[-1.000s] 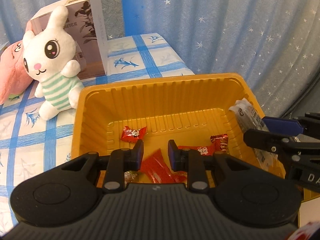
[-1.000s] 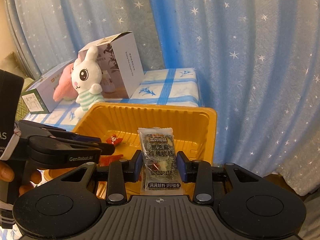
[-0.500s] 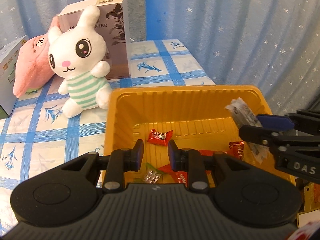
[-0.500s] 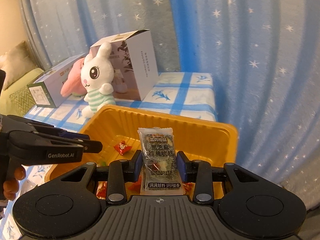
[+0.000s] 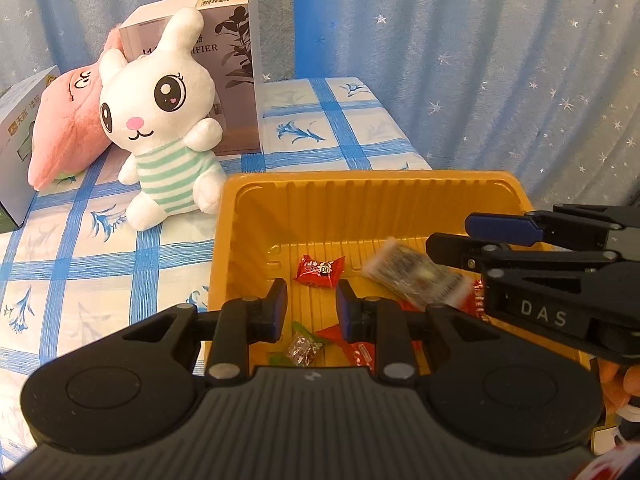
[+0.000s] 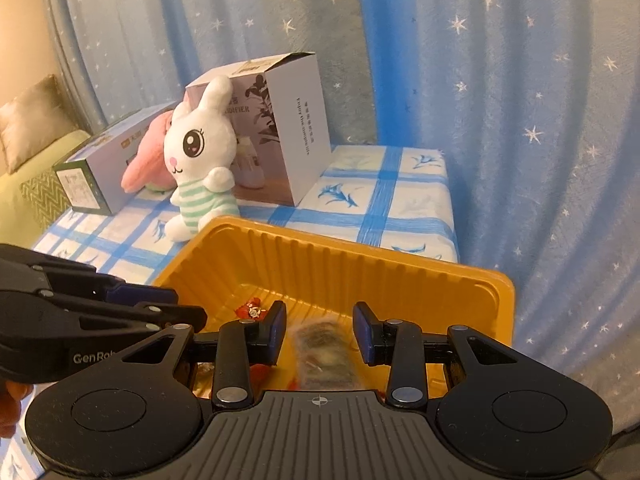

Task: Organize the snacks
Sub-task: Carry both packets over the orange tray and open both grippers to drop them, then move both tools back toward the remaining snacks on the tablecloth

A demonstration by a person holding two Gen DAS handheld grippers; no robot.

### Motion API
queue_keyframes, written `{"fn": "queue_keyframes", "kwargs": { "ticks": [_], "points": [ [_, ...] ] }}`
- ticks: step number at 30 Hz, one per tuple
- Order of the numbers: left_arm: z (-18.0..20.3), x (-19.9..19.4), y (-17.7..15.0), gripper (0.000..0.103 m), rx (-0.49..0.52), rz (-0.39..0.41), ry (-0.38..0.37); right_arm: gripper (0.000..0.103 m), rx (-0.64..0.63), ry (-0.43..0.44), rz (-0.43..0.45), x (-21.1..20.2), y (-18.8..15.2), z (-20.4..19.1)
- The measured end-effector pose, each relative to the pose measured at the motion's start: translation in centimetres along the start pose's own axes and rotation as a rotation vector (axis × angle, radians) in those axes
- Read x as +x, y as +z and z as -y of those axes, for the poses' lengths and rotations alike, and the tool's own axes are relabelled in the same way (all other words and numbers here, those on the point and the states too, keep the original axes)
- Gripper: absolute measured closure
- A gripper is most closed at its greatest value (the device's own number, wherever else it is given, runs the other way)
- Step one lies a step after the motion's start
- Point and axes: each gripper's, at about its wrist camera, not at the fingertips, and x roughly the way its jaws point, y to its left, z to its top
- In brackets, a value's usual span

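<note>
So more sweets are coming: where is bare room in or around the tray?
Bare floor runs along the far and left walls of the orange tray, beyond the red candy. Its near right is crowded with the snack packet and red wrappers. The checked cloth left of the tray, before the plush bunny, is free.

snack packet [image 6: 325, 354] blurred, loose above orange tray [image 5: 360, 200] | red candies [image 5: 320, 271] inside (scattered)
</note>
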Motion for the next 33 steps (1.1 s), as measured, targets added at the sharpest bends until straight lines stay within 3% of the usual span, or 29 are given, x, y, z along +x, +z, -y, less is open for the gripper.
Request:
{"fn": "queue_keyframes", "kwargs": {
  "ticks": [18,23,33],
  "points": [
    [0.8,-4.0,-1.9,0.079,-0.003,0.026,-0.027,0.064,0.094,0.017,-0.006,-5.5,-2.8,0.6],
    [0.8,-6.5,-3.4,0.079,-0.021,0.044,-0.021,0.049,0.109,0.023,0.014,-7.9,-3.8,0.3],
    [0.7,-12.3,-7.9,0.075,-0.055,0.062,-0.005,0.044,0.119,0.059,0.038,-12.5,-6.4,-1.7]
  ]
}}
